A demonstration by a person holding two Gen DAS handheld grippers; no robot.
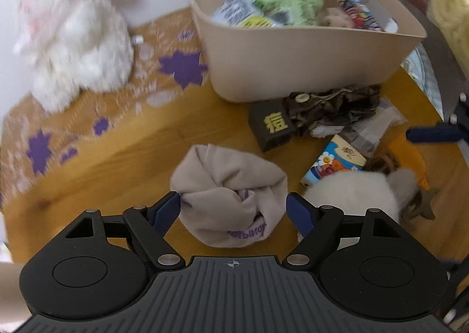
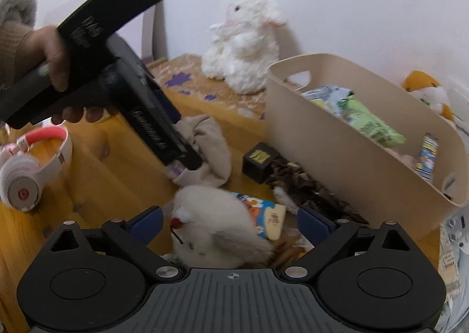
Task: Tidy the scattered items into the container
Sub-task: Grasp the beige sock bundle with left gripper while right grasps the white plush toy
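A beige bin on the wooden table holds snack packets. A balled beige sock lies in front of it. My left gripper is open, its blue fingers on either side of the sock, touching or nearly touching it. My right gripper is open around a small white plush toy. A dark box with a yellow character, a camouflage cloth and a cartoon packet lie scattered nearby.
A large white plush rabbit sits at the back left on a patterned mat. White and pink headphones lie at the table's left. An orange plush sits behind the bin.
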